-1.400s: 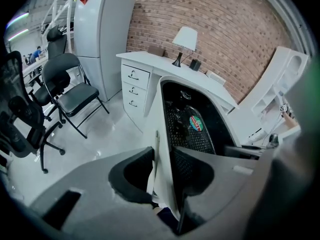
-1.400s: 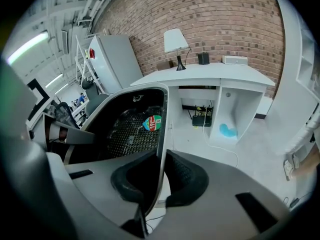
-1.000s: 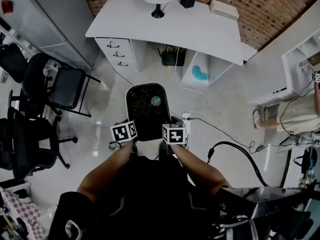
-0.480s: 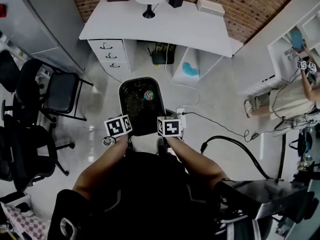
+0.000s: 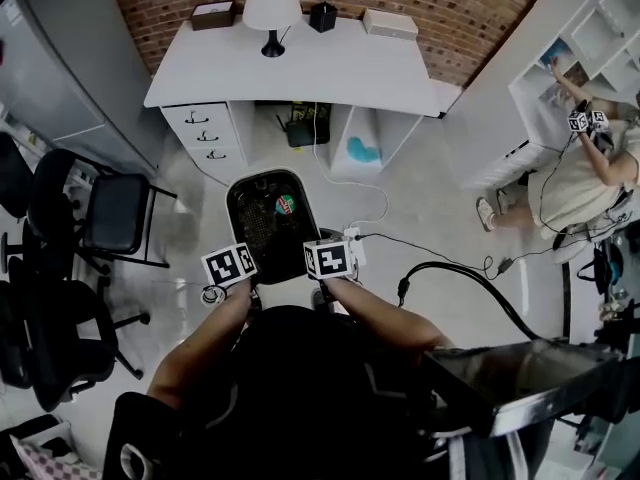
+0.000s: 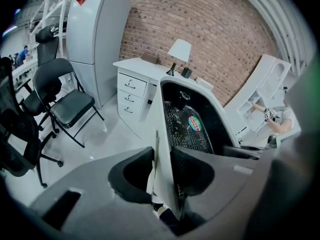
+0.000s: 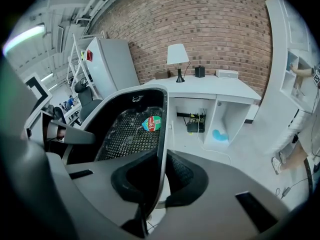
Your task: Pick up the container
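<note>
The container (image 5: 268, 223) is a tall bin, white outside and black inside, with a mesh-patterned bottom and a round red-and-green sticker (image 5: 285, 205). It hangs in front of me above the floor, held by its near rim. My left gripper (image 6: 162, 171) is shut on the white left wall (image 6: 159, 149). My right gripper (image 7: 161, 176) is shut on the thin right rim (image 7: 162, 134). In the head view the two marker cubes (image 5: 229, 265) (image 5: 328, 259) sit at the bin's near corners and hide the jaws.
A white desk (image 5: 300, 68) with a lamp (image 5: 268, 8) and drawers (image 5: 200, 133) stands ahead against the brick wall. Black chairs (image 5: 110, 213) are at left. A power strip (image 5: 352, 243) and cables lie on the floor. A person (image 5: 590, 168) stands by white shelves at right.
Both grippers and the container have risen together a little. The person at the right has moved up to the shelves and reaches into them.
</note>
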The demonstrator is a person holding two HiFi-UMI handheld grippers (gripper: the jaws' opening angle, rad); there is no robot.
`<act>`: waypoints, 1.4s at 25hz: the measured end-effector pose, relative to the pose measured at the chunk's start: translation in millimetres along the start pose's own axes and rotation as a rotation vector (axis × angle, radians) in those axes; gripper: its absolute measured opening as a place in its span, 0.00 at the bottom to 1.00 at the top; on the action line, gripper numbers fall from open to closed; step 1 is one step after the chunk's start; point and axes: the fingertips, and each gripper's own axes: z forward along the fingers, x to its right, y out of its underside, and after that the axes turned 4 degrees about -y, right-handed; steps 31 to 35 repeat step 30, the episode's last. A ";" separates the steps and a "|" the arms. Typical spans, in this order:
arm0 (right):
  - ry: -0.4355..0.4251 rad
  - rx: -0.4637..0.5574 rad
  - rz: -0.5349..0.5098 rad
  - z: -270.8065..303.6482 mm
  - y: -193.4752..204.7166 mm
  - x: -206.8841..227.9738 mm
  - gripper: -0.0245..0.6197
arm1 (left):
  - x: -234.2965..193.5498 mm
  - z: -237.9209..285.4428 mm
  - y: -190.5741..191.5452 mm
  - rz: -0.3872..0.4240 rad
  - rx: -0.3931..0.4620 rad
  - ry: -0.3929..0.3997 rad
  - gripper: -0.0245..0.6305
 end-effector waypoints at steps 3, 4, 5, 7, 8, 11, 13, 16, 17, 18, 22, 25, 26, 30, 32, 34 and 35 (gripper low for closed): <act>-0.001 0.007 -0.009 -1.0 -3.7 2.4 0.10 | 3.8 -1.1 -4.2 0.004 0.011 0.000 0.20; -0.004 0.008 -0.008 -0.4 -4.6 2.7 0.10 | 4.3 -1.7 -5.8 0.006 0.014 -0.002 0.20; -0.007 0.009 -0.007 0.3 -6.0 2.9 0.10 | 4.7 -2.1 -7.7 0.007 0.017 -0.006 0.20; -0.011 0.013 -0.010 0.5 -9.2 5.3 0.10 | 7.3 -1.8 -10.0 0.005 0.021 -0.008 0.20; -0.012 0.015 -0.011 0.1 -10.0 6.9 0.10 | 9.3 -1.3 -10.1 0.003 0.021 -0.004 0.20; -0.016 0.014 -0.015 0.4 -10.0 8.8 0.10 | 11.5 -1.8 -9.2 -0.003 0.022 -0.003 0.20; -0.019 0.012 -0.015 1.3 -10.1 9.0 0.10 | 10.7 -0.8 -9.4 -0.007 0.023 -0.007 0.20; -0.024 0.013 -0.017 3.6 -13.4 8.9 0.10 | 9.7 0.4 -12.6 -0.013 0.029 -0.011 0.20; -0.025 0.014 -0.018 4.2 -14.7 9.2 0.10 | 9.1 1.2 -13.3 -0.017 0.032 -0.014 0.20; -0.026 0.015 -0.020 4.6 -15.8 9.6 0.10 | 8.8 1.8 -13.9 -0.020 0.035 -0.015 0.20; -0.033 0.020 -0.025 6.1 -19.9 8.0 0.10 | 7.3 0.8 -16.9 -0.024 0.044 -0.016 0.20; -0.035 0.017 -0.022 7.2 -21.7 8.1 0.10 | 8.7 -0.8 -19.2 -0.025 0.042 -0.013 0.20; -0.036 0.016 -0.023 7.6 -21.9 8.8 0.10 | 8.6 1.3 -18.8 -0.028 0.043 -0.013 0.20; -0.039 0.015 -0.031 9.7 -22.4 11.6 0.10 | 9.3 4.7 -17.3 -0.038 0.045 -0.016 0.20; -0.039 0.015 -0.031 9.7 -22.4 11.6 0.10 | 9.3 4.7 -17.3 -0.038 0.045 -0.016 0.20; -0.039 0.015 -0.031 9.7 -22.4 11.6 0.10 | 9.3 4.7 -17.3 -0.038 0.045 -0.016 0.20; -0.039 0.015 -0.031 9.7 -22.4 11.6 0.10 | 9.3 4.7 -17.3 -0.038 0.045 -0.016 0.20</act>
